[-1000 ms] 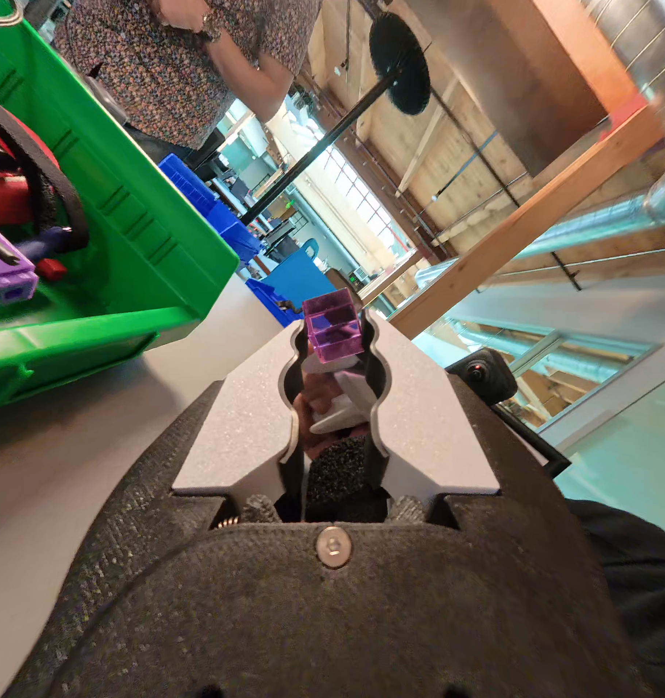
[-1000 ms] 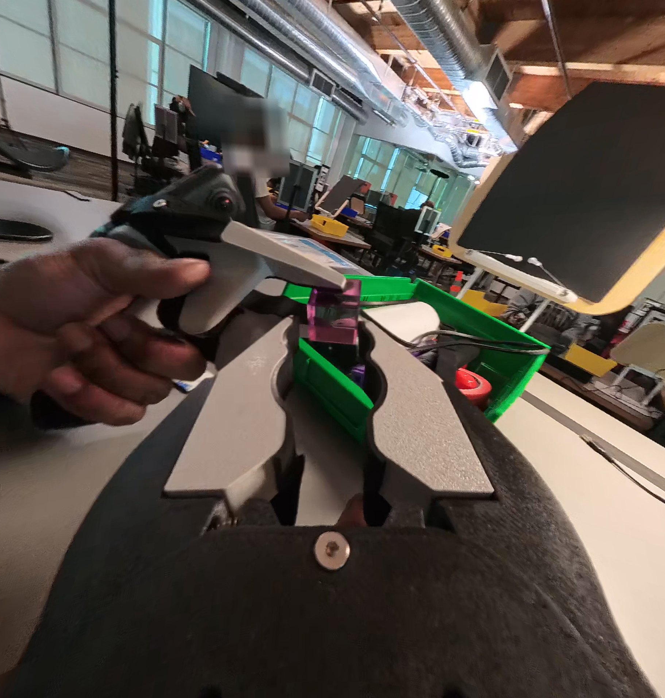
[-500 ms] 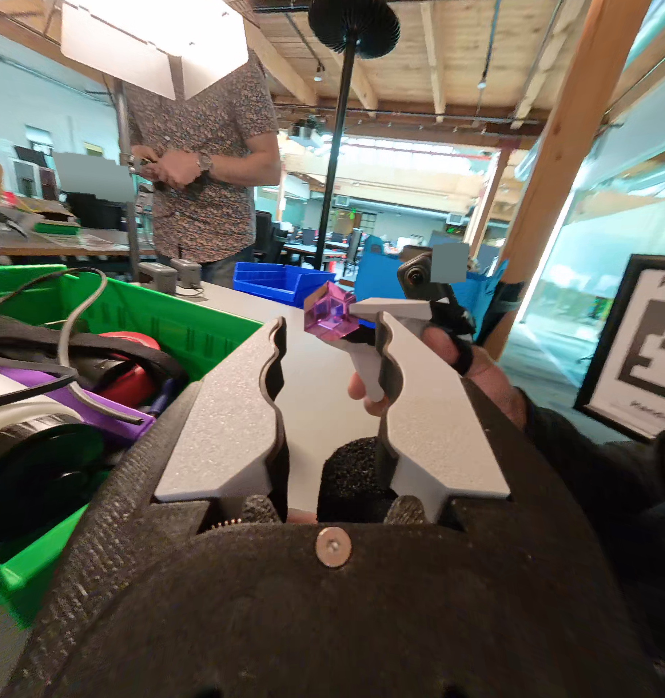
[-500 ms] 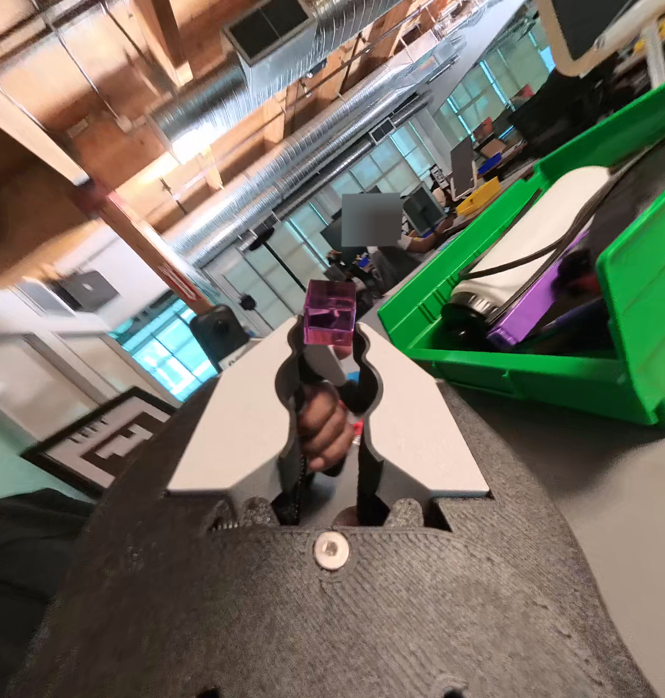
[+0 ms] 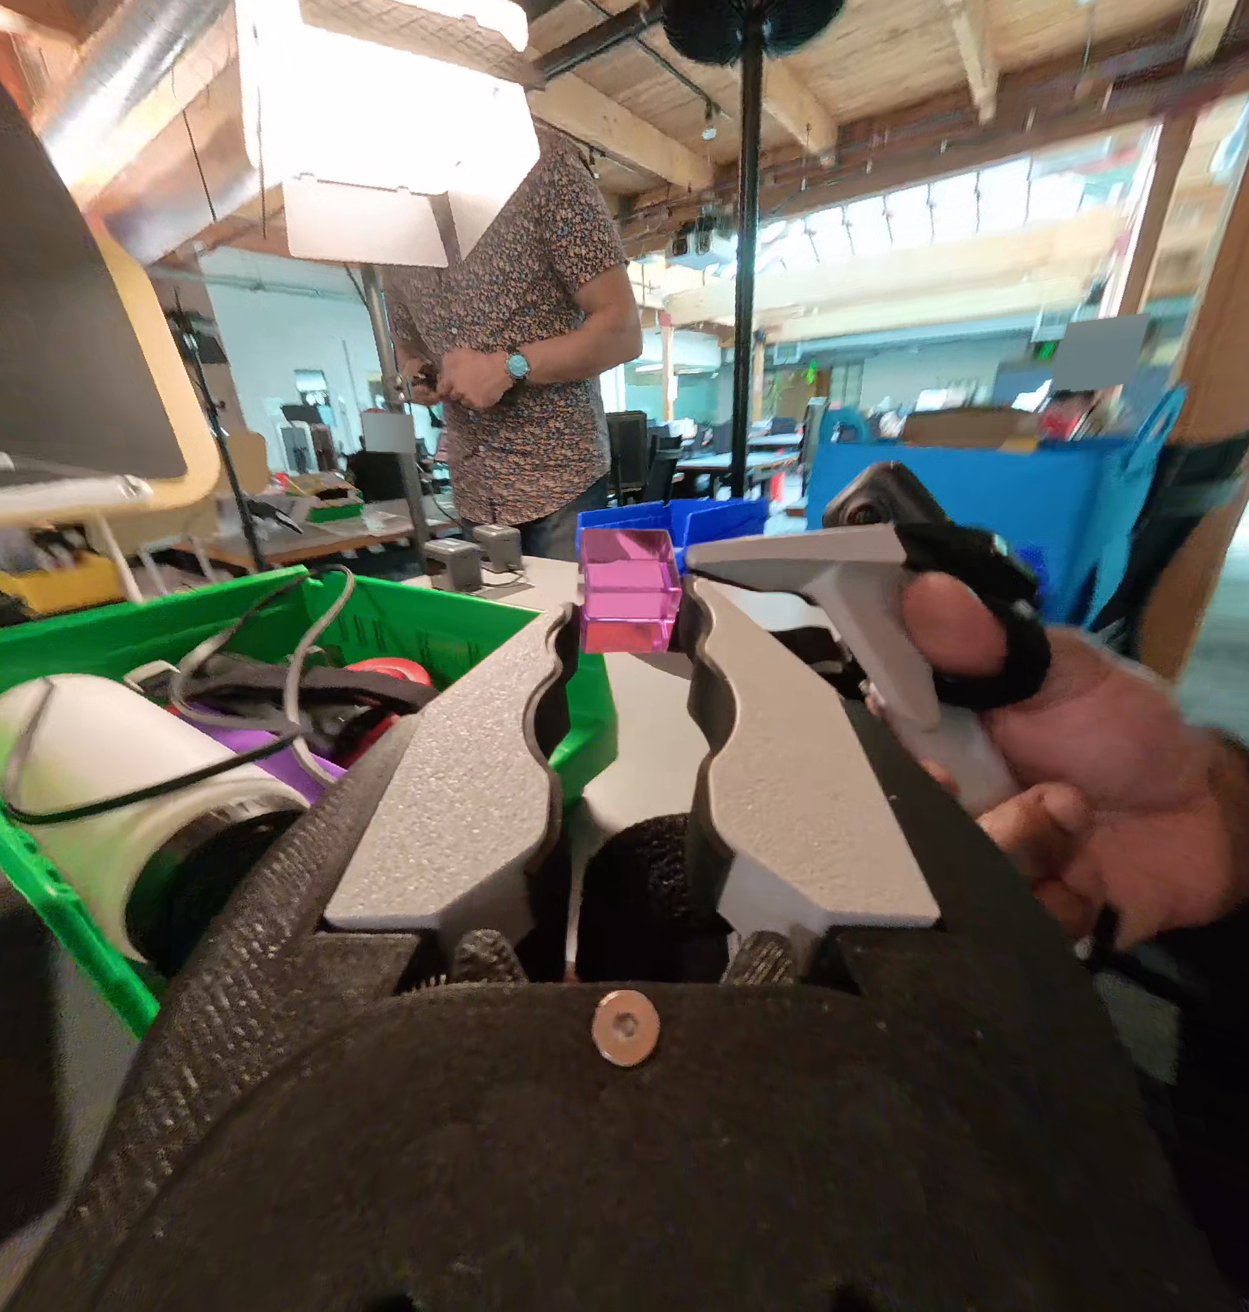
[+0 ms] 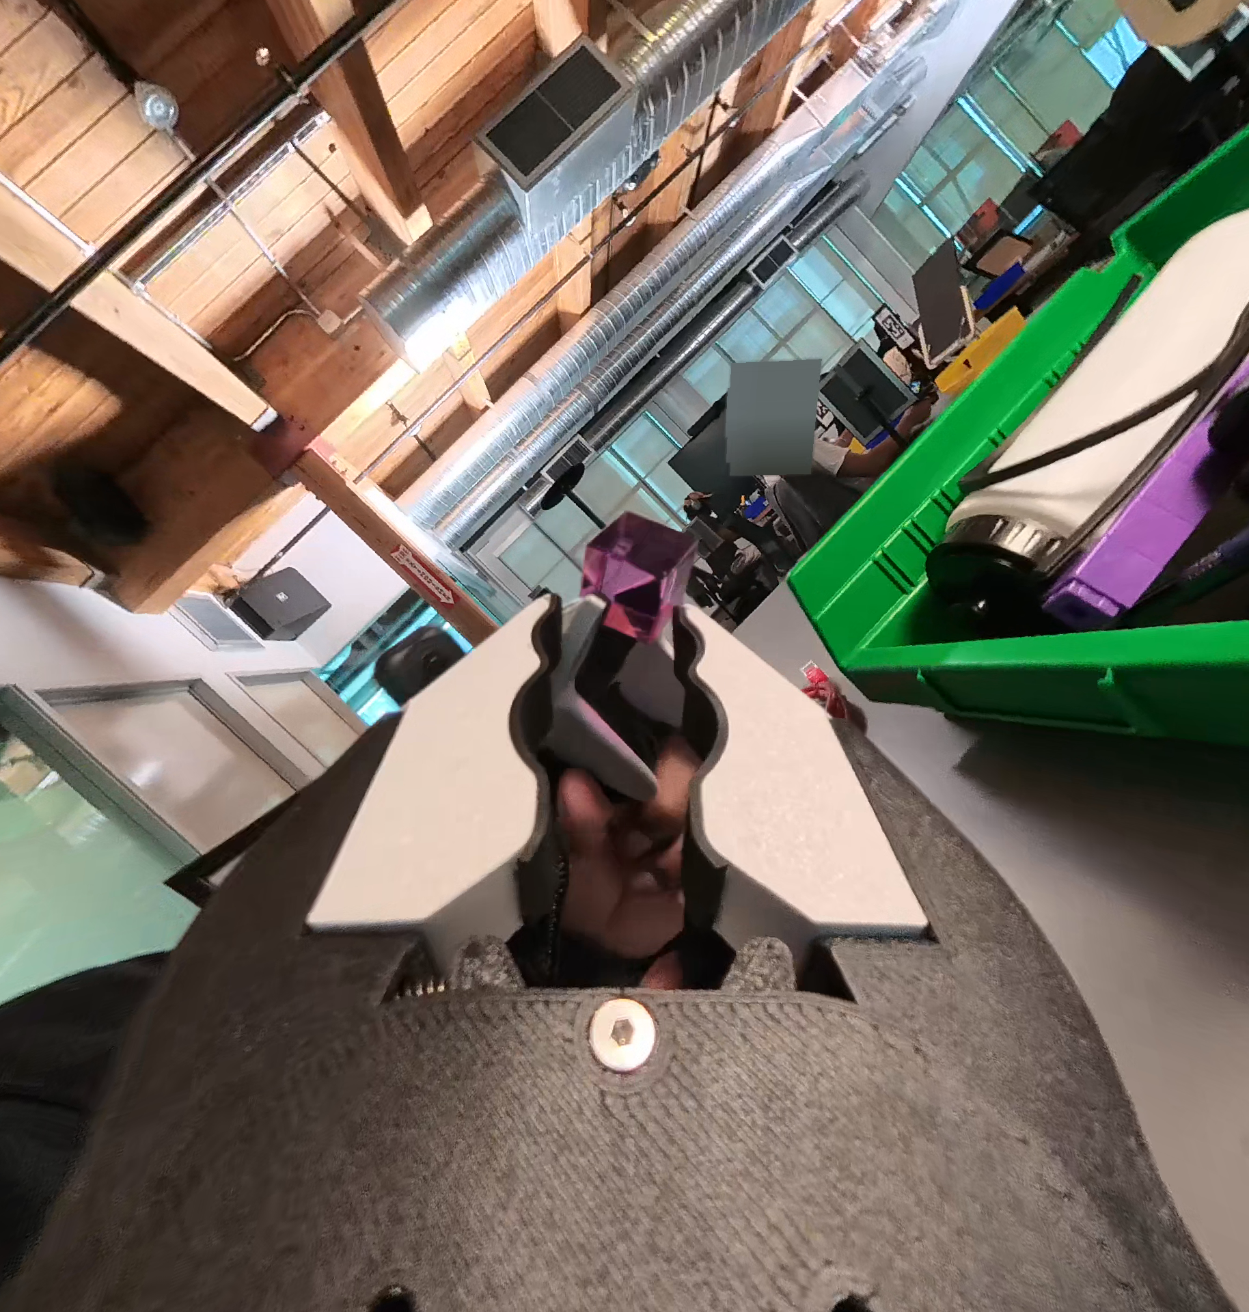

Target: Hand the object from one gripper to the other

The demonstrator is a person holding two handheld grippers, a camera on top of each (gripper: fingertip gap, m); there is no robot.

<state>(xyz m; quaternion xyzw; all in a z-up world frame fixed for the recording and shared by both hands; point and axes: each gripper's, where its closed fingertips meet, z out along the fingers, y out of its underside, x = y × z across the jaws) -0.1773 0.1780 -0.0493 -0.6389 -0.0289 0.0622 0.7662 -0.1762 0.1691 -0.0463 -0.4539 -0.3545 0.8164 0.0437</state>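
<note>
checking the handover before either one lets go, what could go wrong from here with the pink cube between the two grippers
1. The translucent pink plastic cube sits only at the very tips of the left gripper. With so little contact it could slip and drop to the grey table.
2. In its own view, the right gripper meets the cube at a tilt. An uneven pull could twist it free.

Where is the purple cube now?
In the left wrist view, the purple cube sits between the tips of the left gripper, right of the green bin.
</note>
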